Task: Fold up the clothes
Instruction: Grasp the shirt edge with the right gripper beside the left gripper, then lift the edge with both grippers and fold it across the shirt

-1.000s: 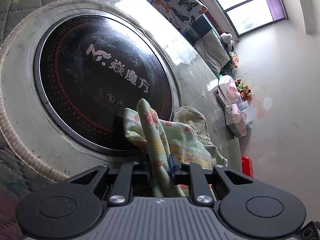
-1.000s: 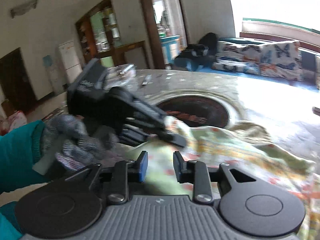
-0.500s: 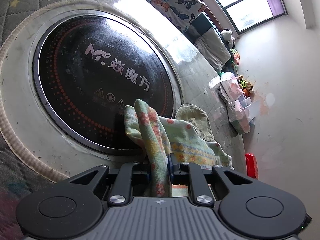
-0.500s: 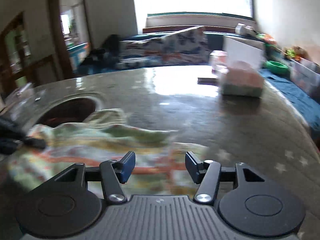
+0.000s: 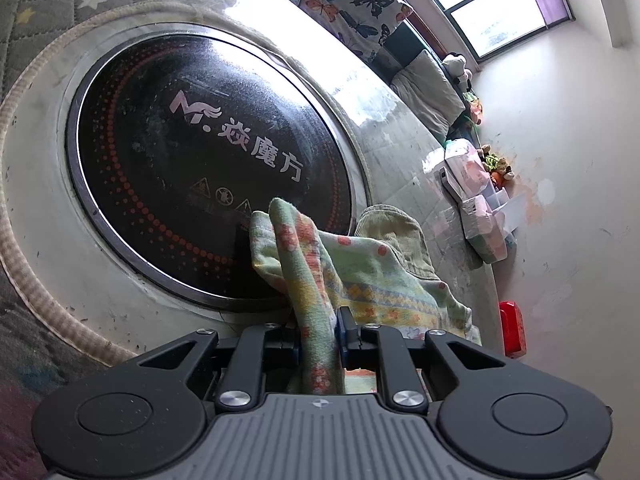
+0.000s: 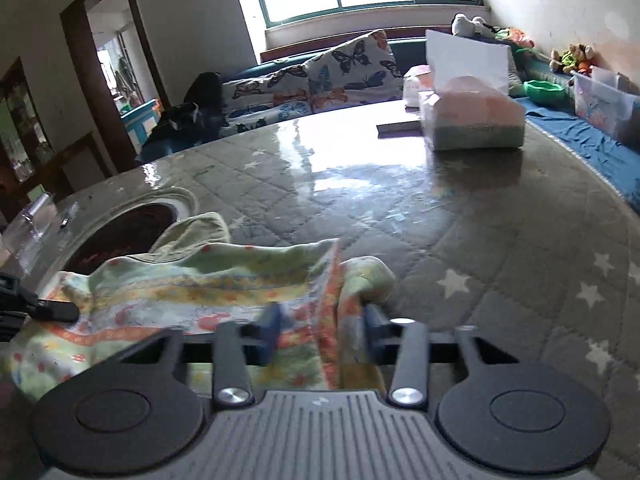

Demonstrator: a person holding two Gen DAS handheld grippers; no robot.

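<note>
The left gripper fingers clamp a garment fold at the cooktop rim; the right gripper fingers straddle its edge, apart, beside bare quilted worktop.

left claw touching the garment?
Touching. Left wrist view: the left claw is shut on a bunched fold of the floral garment, cloth pinched between both fingers.

Your left gripper is showing a grey ribbed body, two black round side discs, black linkage arms with silver screws, and blue pads on black fingers. Your right gripper is looking identical: grey ribbed housing with a small centre mark, black discs, silver screws, blue finger pads blurring slightly.
</note>
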